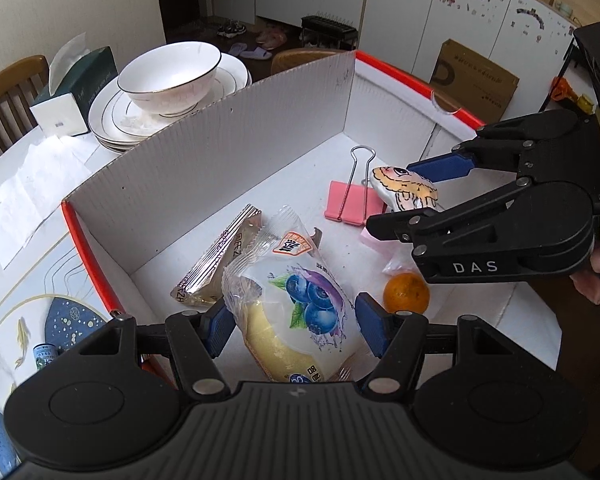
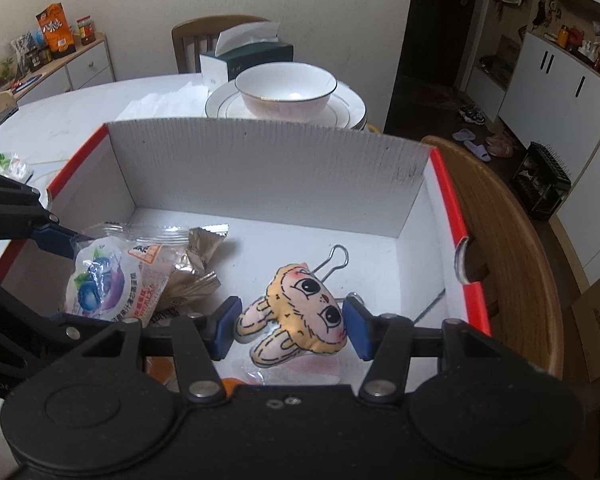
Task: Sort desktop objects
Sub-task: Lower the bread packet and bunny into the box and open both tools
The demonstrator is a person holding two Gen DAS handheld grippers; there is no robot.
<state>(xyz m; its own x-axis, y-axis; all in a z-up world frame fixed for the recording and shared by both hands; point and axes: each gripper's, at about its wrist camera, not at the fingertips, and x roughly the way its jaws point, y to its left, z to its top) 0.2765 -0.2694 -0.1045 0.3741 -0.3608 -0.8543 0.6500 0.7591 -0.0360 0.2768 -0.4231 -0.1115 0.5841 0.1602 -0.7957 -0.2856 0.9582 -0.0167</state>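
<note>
The table (image 2: pixel 60 120) carries a white cardboard box (image 1: pixel 260 128) with red edges, and both grippers reach down into it. Only the right wrist view shows a sideboard (image 2: pixel 80 68) with snack bags far left; only the left wrist view shows the pink binder clip (image 1: pixel 350 202) whole and the orange (image 1: pixel 406 293) in the box's near right. Beyond the box stand a bowl (image 2: pixel 286 90) on stacked plates (image 1: pixel 112 120) and a tissue box (image 1: pixel 76 92). The left gripper (image 1: pixel 294 330) has its fingers pinching a blueberry bread packet (image 1: pixel 300 308), beside a tan snack wrapper (image 1: pixel 216 260). The right gripper (image 2: pixel 292 330) pinches a plush rabbit head (image 2: pixel 300 316) above the box floor. That toy hides most of the clip, and the packet's near end is cut off by the gripper body.
</note>
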